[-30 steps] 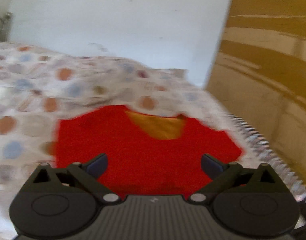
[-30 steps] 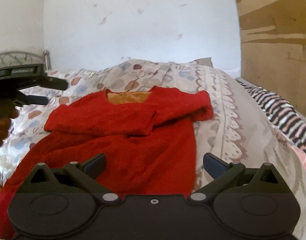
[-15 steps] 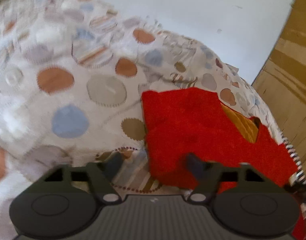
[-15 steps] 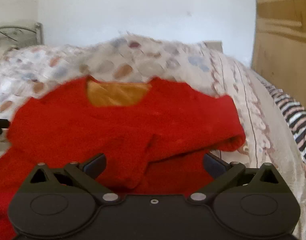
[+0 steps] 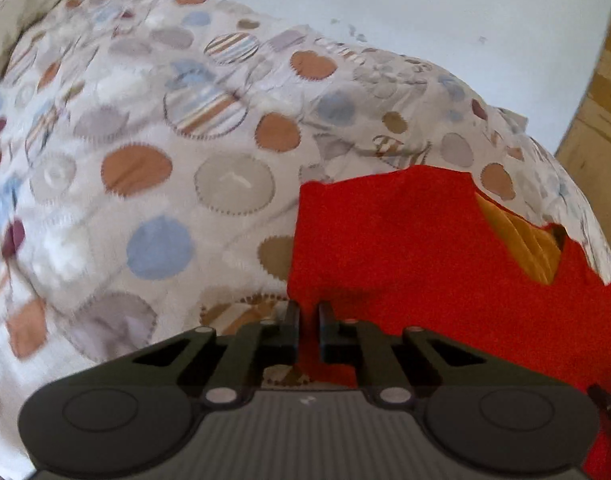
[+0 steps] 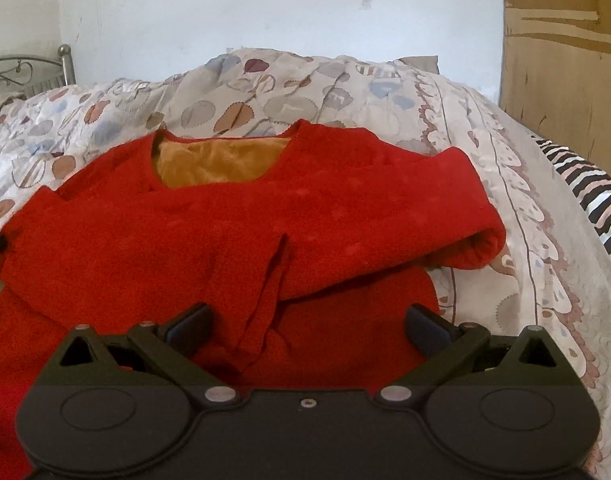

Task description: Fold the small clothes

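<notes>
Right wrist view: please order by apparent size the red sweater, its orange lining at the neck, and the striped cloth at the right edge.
1. red sweater, by far the largest.
2. and 3. orange lining and striped cloth: they look alike in area, and the cloth is cut by the frame edge, so no ranking between them.

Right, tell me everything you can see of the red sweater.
The red sweater is fuzzy knit with an orange-gold lining showing at the neckline. It lies on the patterned bedspread, one sleeve folded across the chest, its cuff near the middle, the fold bulging at the right. The left hand-held gripper is shut on its edge; the right hand-held gripper hangs open over the lower body.
</notes>
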`<state>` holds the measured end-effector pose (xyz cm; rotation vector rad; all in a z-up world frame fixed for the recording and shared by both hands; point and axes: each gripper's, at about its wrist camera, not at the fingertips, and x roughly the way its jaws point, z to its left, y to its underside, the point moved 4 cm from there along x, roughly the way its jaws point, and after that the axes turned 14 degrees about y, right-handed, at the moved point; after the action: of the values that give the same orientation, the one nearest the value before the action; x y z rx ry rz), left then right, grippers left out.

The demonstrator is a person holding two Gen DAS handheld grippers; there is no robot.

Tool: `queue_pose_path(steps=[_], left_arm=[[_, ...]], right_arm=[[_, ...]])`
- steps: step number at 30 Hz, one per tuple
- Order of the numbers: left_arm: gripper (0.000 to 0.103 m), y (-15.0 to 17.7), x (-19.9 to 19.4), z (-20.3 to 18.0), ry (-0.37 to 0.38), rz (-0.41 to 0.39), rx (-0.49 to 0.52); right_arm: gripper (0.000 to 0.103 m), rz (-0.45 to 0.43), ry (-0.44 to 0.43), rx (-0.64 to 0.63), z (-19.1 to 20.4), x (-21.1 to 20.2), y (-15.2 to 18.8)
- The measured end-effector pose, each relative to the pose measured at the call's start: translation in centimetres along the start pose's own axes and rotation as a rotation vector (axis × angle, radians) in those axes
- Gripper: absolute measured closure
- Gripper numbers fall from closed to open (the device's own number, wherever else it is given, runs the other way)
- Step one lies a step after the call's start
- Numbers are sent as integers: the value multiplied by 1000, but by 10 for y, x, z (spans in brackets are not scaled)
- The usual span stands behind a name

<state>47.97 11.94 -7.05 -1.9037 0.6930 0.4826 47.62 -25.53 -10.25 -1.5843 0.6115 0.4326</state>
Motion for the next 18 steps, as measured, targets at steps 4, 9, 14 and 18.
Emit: queue_pose_path(steps=[4, 9, 14, 18], left_arm=[[74, 4, -9, -1, 4, -7, 27], [16, 14, -44, -10, -35, -58, 108], [0, 39, -91, -28, 17, -99, 221], [0, 76, -123, -40, 61, -65, 287]], right_arm=[[0, -26, -30, 42, -10, -13, -3], [0, -90, -59, 67, -27, -53, 1], [0, -135, -75, 17, -42, -106, 26], [0, -160, -65, -8, -55, -151, 61]])
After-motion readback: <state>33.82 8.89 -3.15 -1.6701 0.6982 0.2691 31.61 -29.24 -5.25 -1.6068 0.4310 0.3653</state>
